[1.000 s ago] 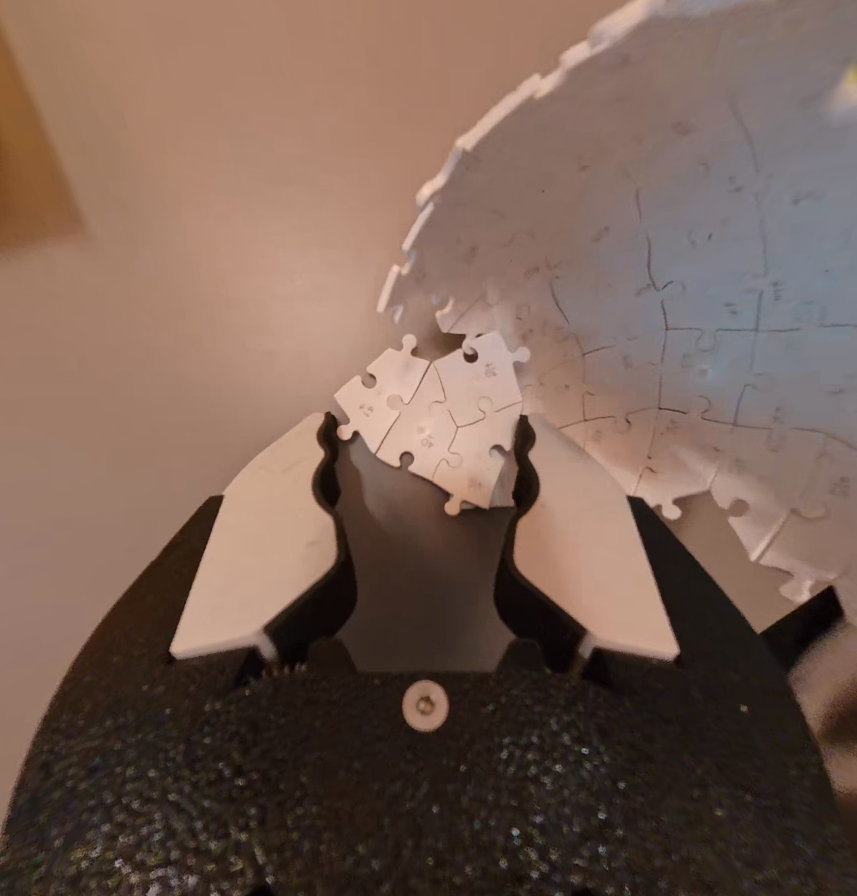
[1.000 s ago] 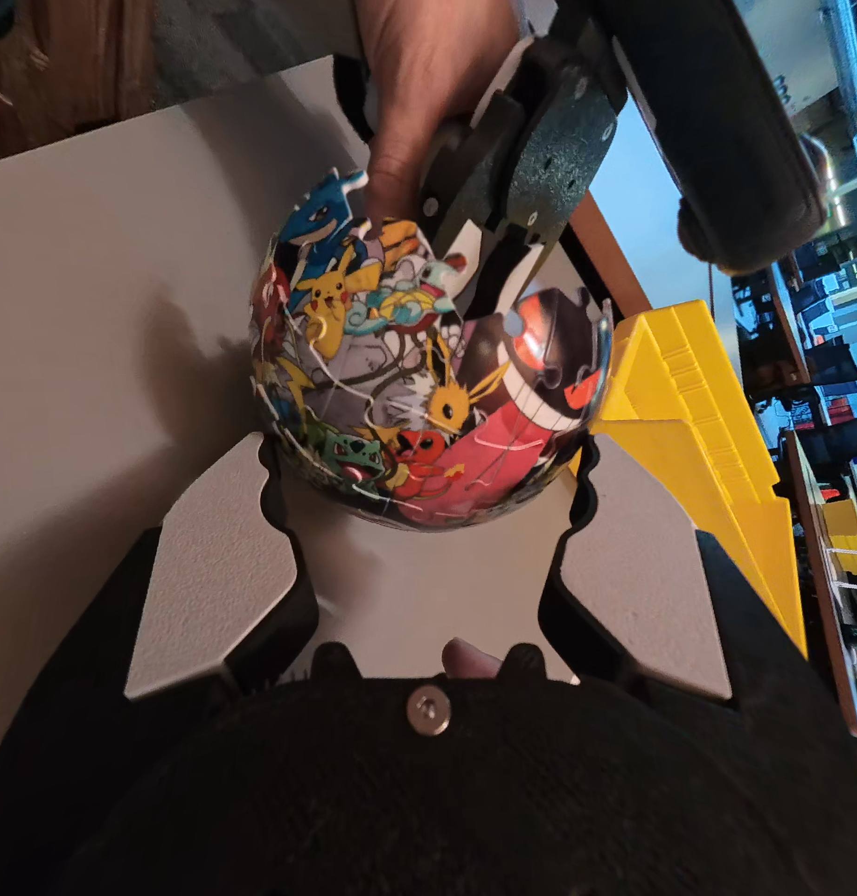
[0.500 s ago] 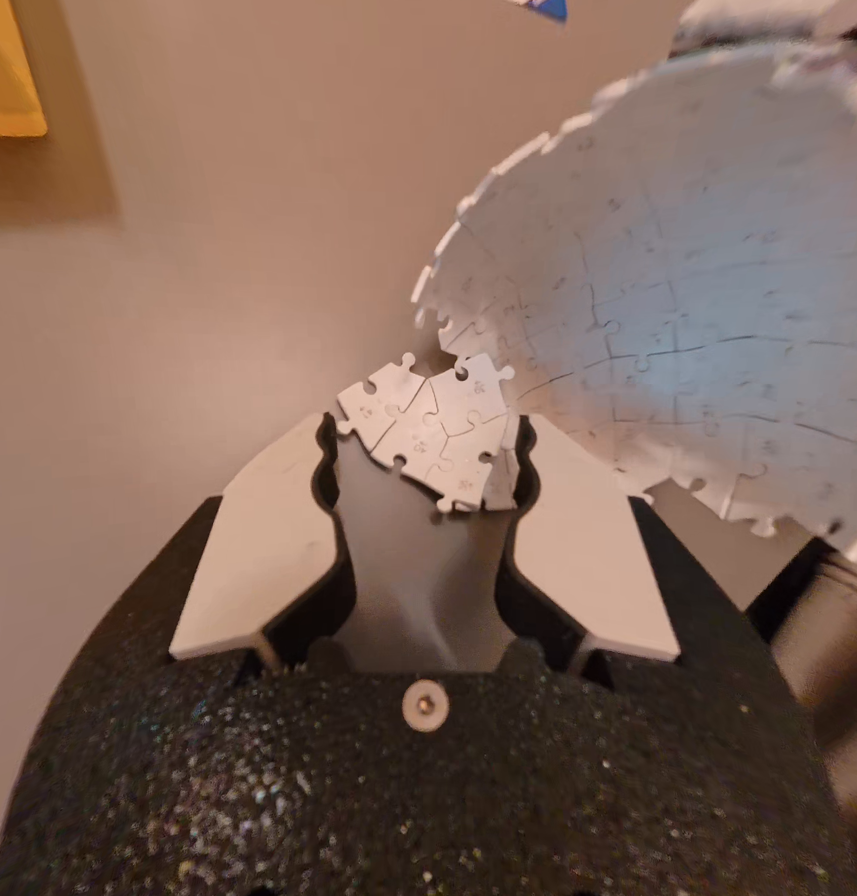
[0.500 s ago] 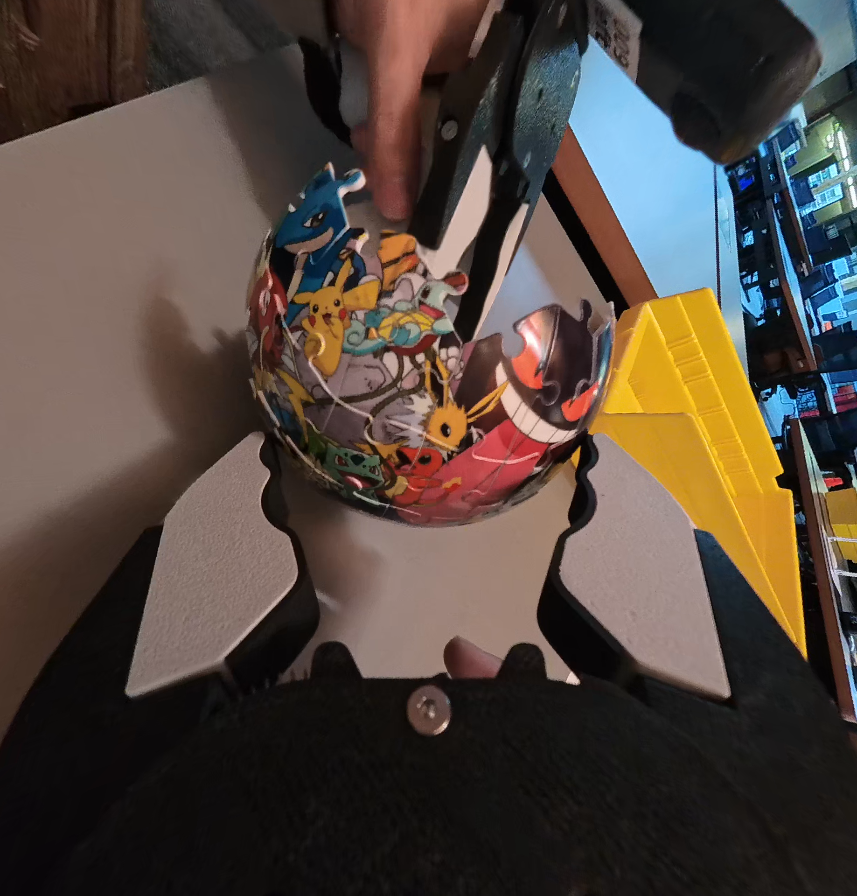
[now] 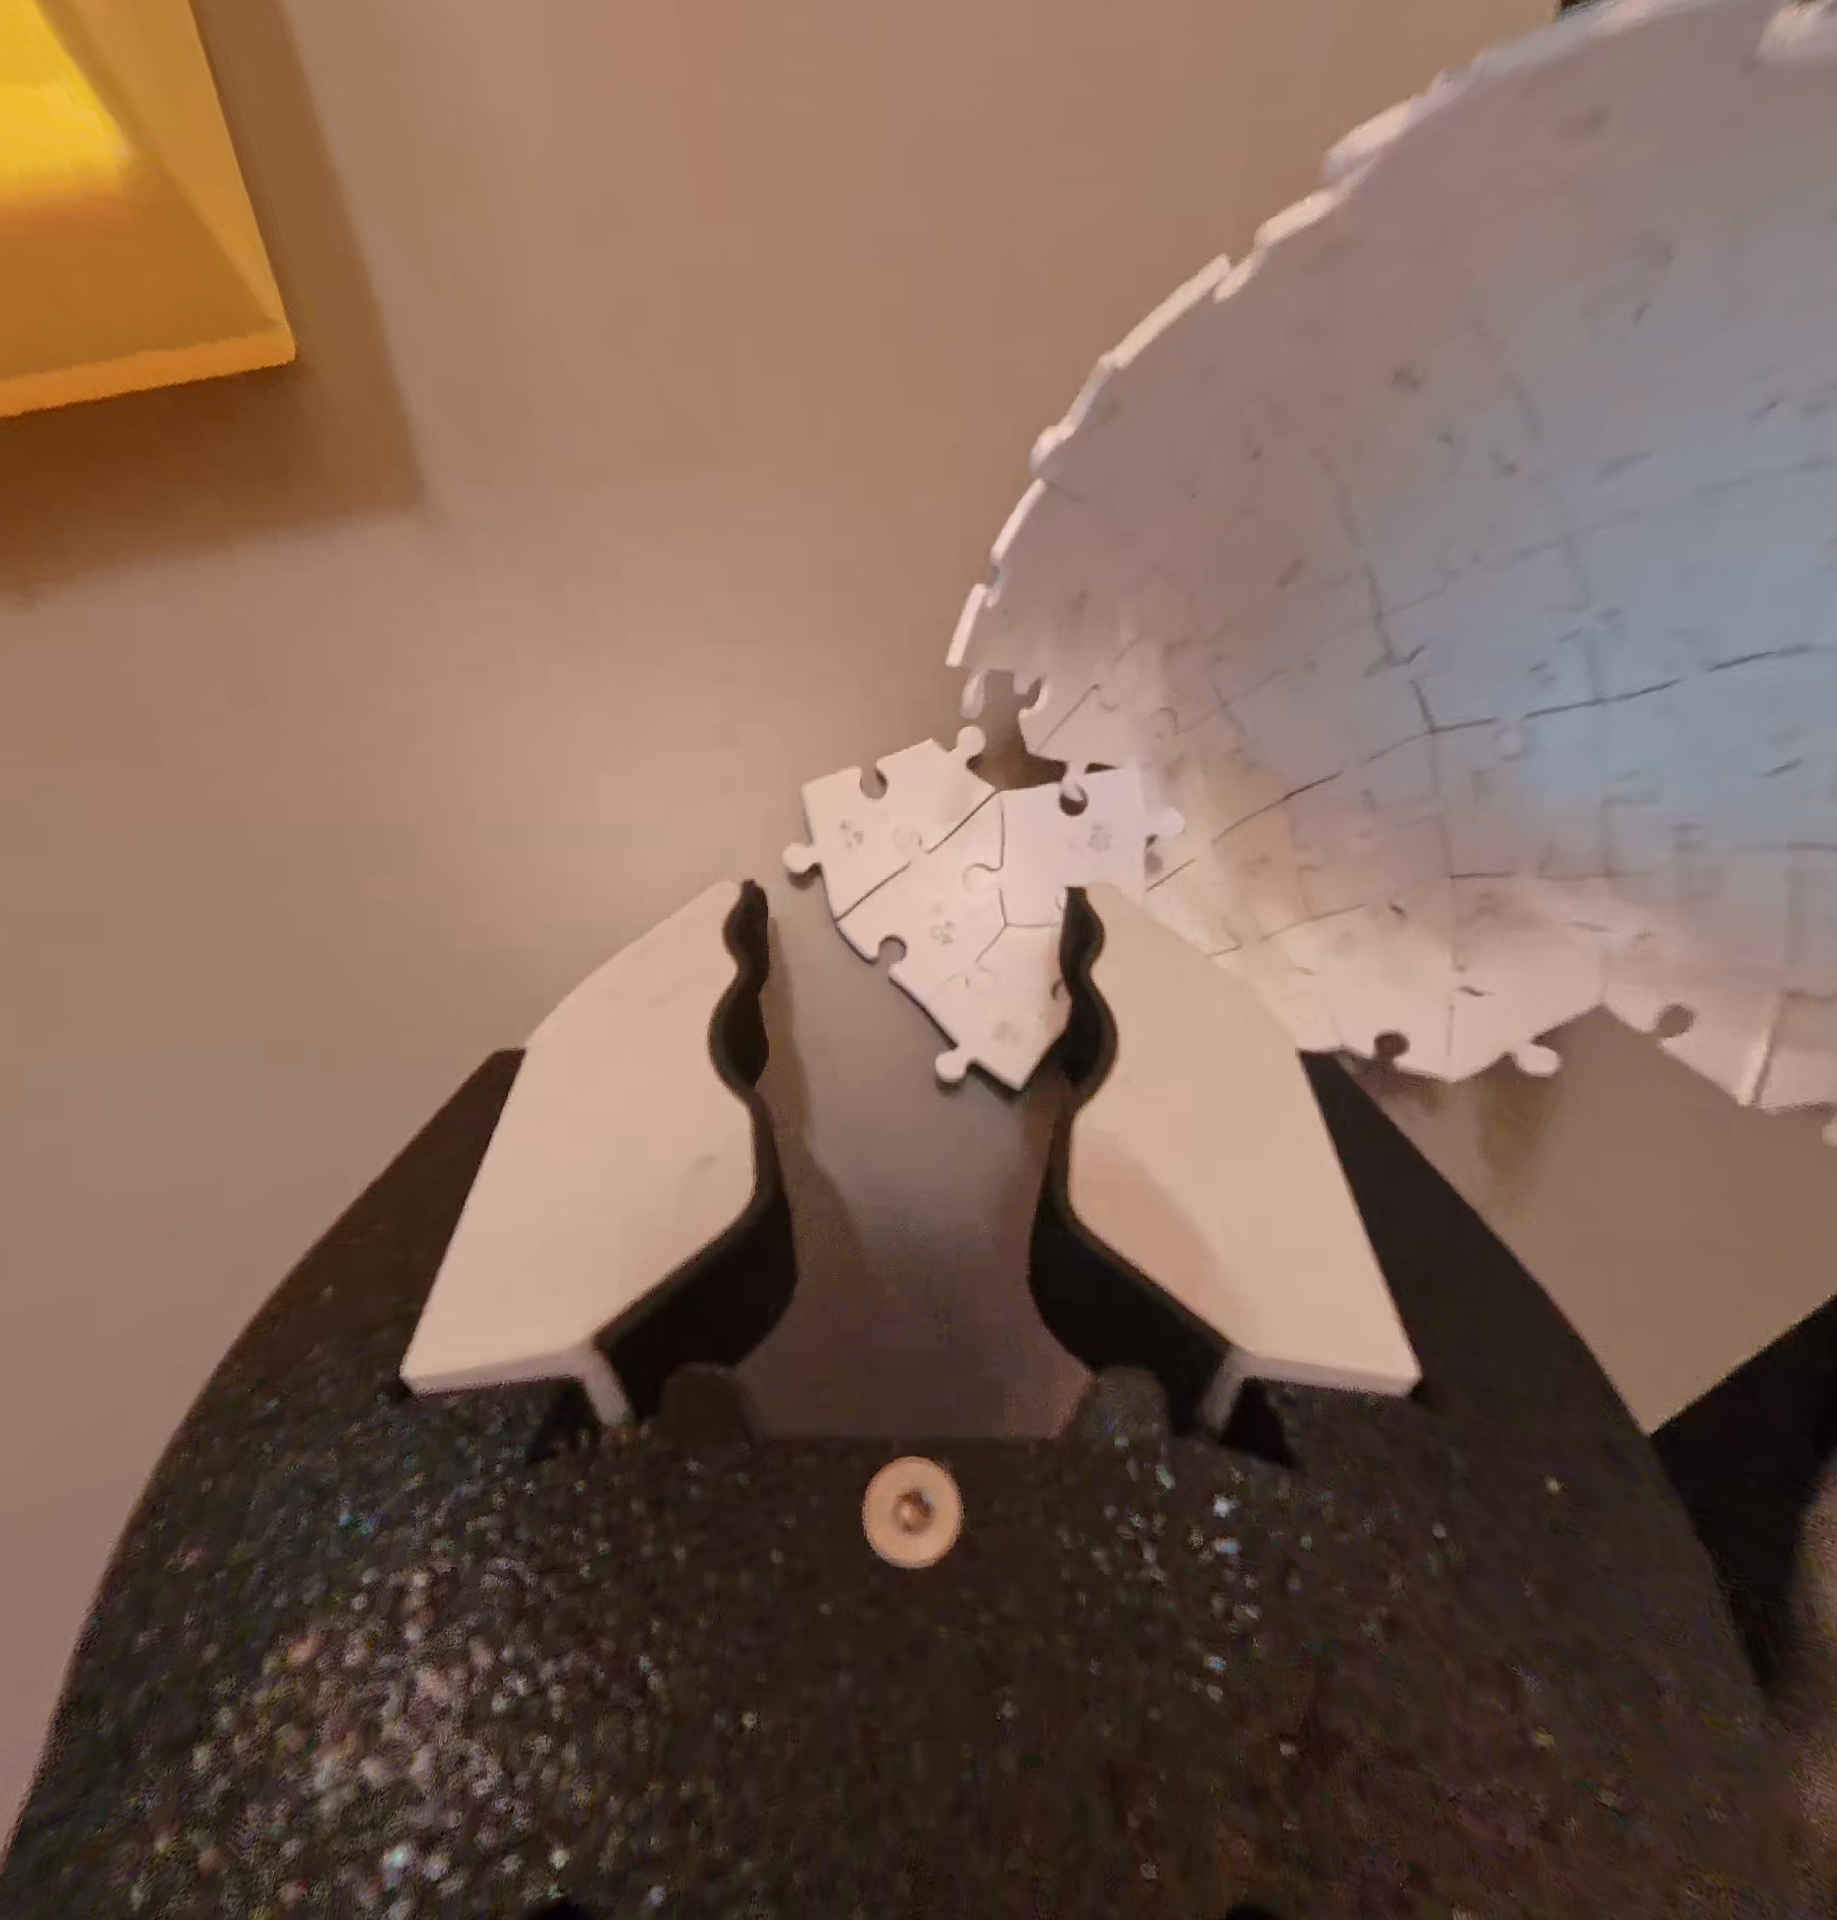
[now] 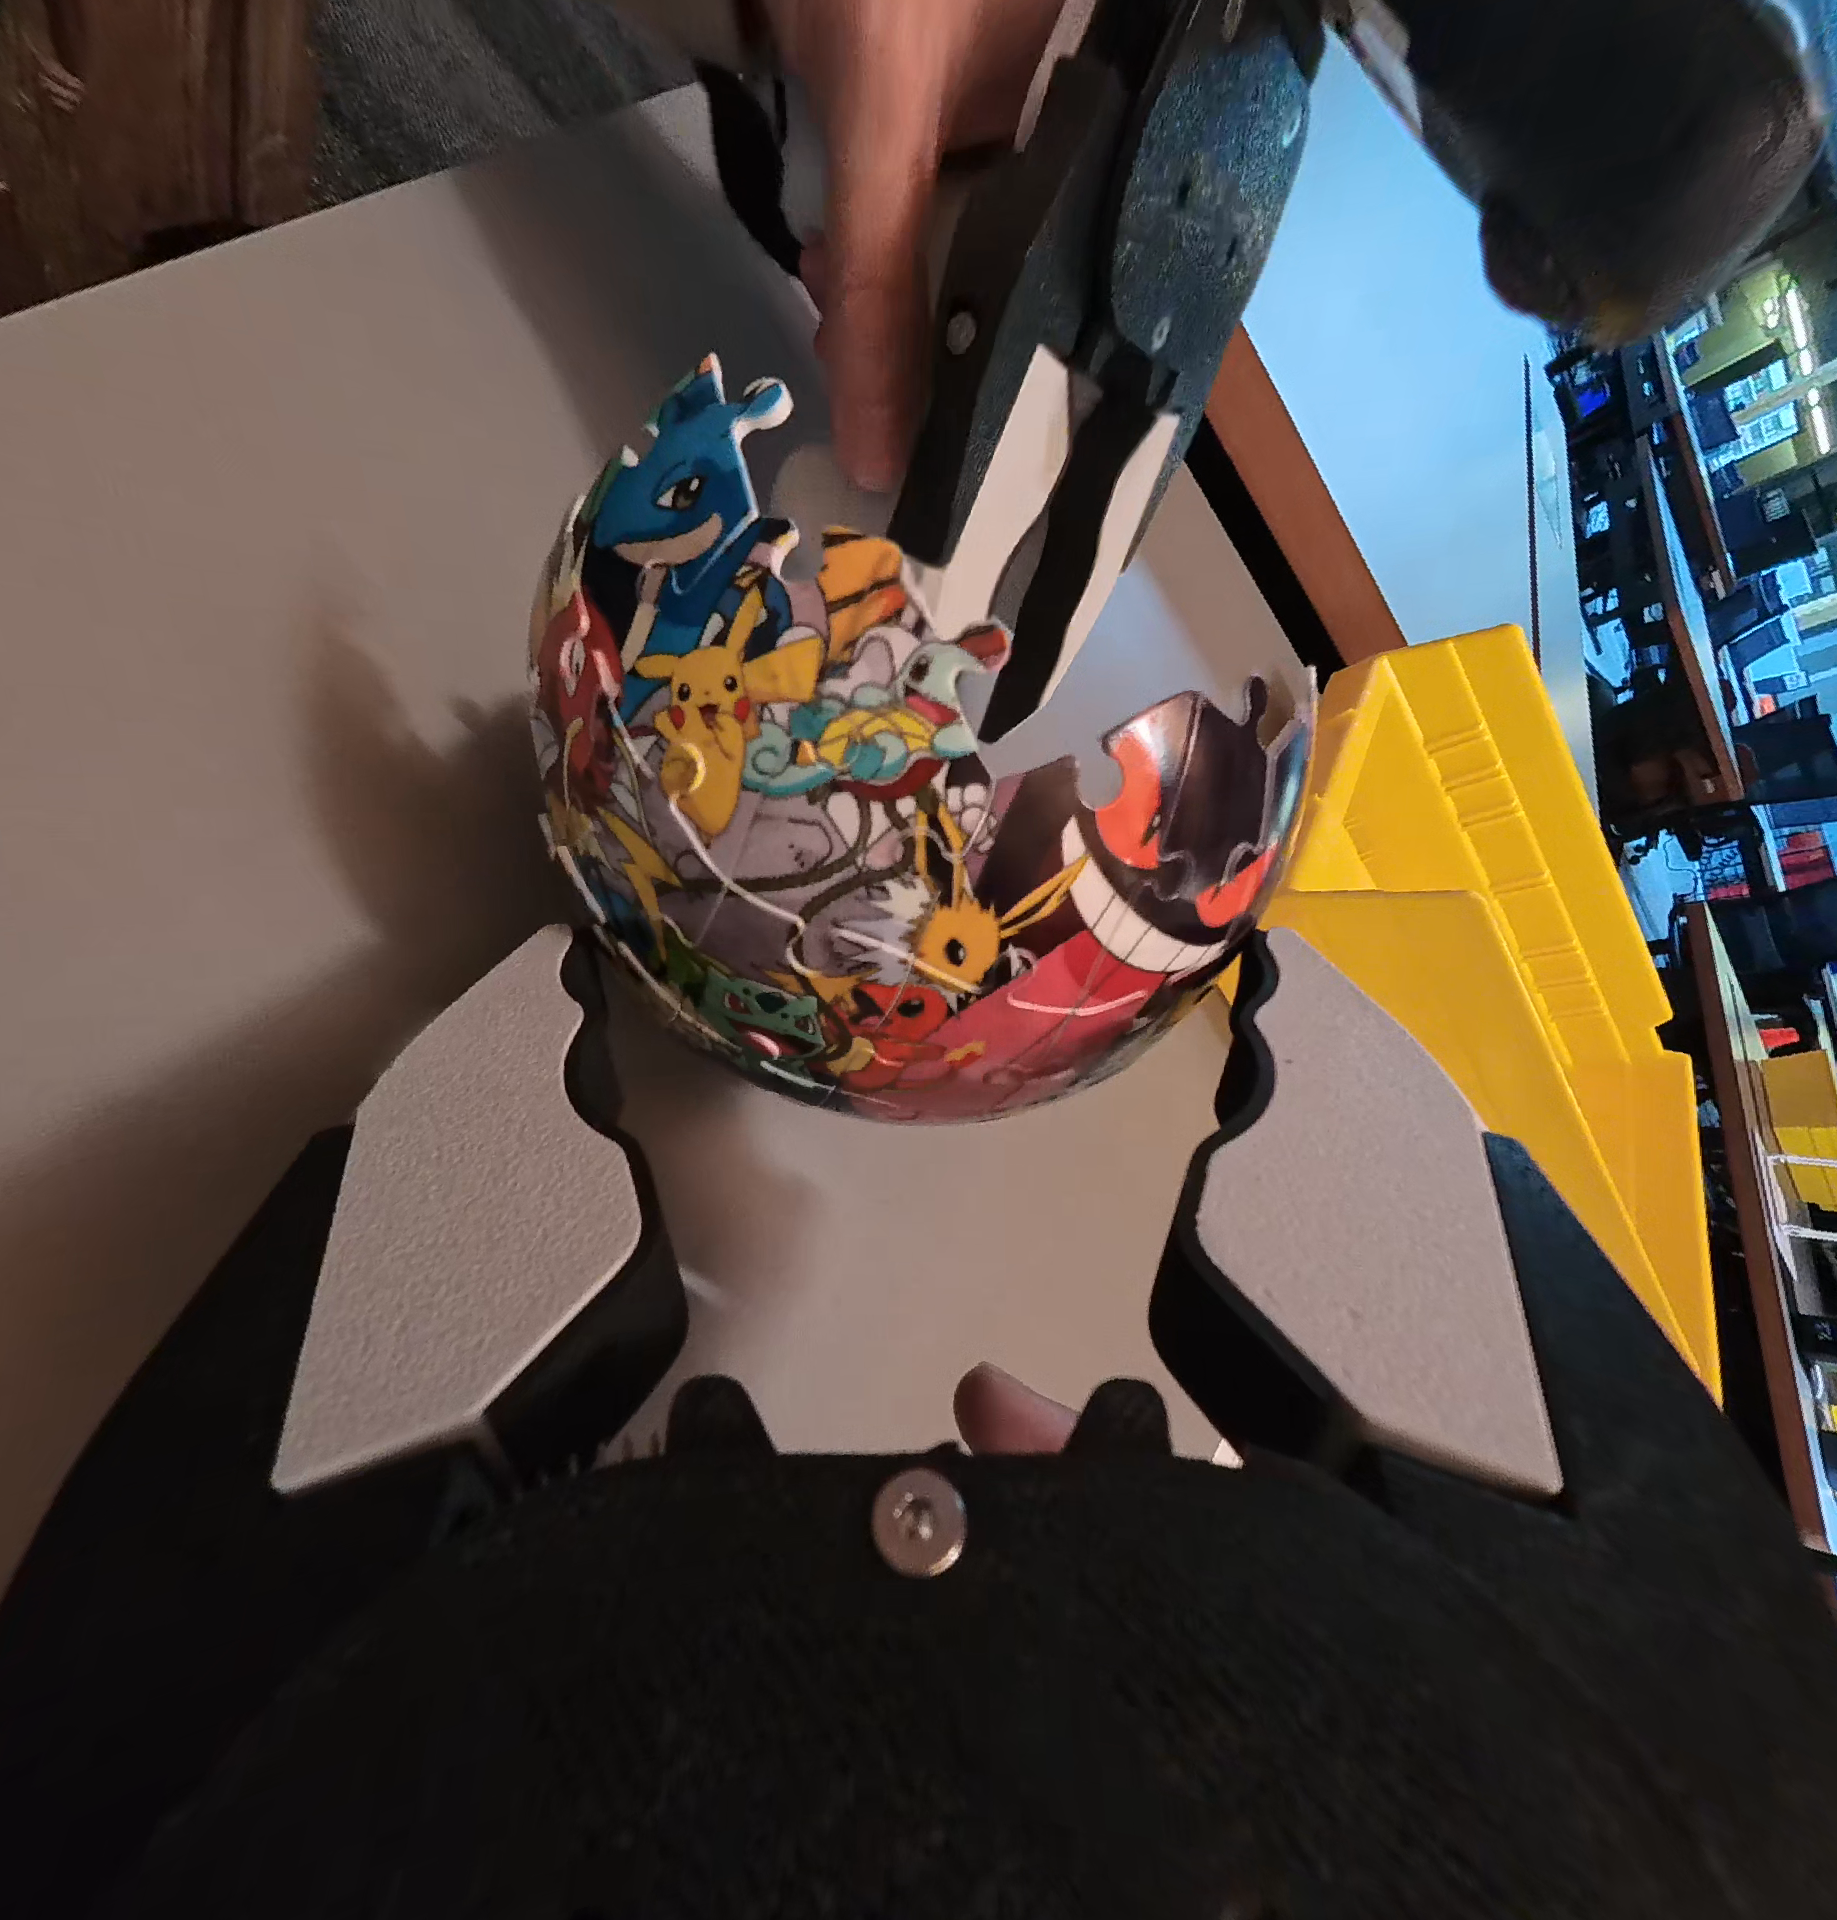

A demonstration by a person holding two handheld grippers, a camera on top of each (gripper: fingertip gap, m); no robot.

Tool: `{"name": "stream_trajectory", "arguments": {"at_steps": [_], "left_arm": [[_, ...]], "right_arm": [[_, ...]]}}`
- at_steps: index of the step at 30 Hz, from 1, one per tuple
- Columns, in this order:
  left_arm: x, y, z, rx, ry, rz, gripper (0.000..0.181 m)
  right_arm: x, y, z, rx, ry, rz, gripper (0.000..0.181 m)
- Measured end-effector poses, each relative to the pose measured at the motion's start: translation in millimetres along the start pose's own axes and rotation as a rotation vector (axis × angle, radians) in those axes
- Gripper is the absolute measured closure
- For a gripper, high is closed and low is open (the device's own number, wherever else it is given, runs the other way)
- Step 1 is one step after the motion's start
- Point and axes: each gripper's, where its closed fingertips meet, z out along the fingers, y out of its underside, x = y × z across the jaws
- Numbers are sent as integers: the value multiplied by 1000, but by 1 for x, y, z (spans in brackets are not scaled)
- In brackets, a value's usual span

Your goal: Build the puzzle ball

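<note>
In the left wrist view, the left tool [image 5: 909, 935] fills the lower half of the frame, its two white fingers [image 5: 623, 1143] parted with a wide gap between them. A small cluster [image 5: 961, 894] of joined white puzzle pieces sits at the fingertips, right of the gap's middle; its right edge lies against the inner face of the right finger, while the left finger stands clear of it, so whether the tool truly grips the cluster I cannot tell. The cluster's upper end reaches the ragged rim of the ball [image 5: 1465, 644], whose white inner shell curves over the right and upper right of the frame; a small dark notch shows where the two meet. The beige bench [image 5: 633, 416] lies behind, and a yellow bin [image 5: 93, 208] sits at the upper left. In the right wrist view, the right tool [image 6: 914, 966] is spread wide, and the ball [image 6: 893, 831], with its bright cartoon print outward, sits centre frame between the two fingertips, each tip touching or just beside its lower flank; a firm clamp cannot be confirmed. The ball's upper side is open and jagged. The left tool [image 6: 1018, 623] comes down from the upper middle with a hand [image 6: 872, 312] beside it, its tips at the open rim. A yellow bin [image 6: 1465, 883] stands at the right, on the grey bench [image 6: 218, 623].
</note>
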Motion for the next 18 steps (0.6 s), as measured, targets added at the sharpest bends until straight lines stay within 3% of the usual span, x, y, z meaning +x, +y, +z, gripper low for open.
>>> {"name": "stream_trajectory", "arguments": {"at_steps": [5, 18], "left_arm": [[-2, 6, 8, -79, -20, 27, 128], [3, 7, 8, -110, -117, 55, 136]], "right_arm": [[1, 0, 1, -1, 1, -3, 67], [6, -7, 1, 22, 12, 16, 66]]}}
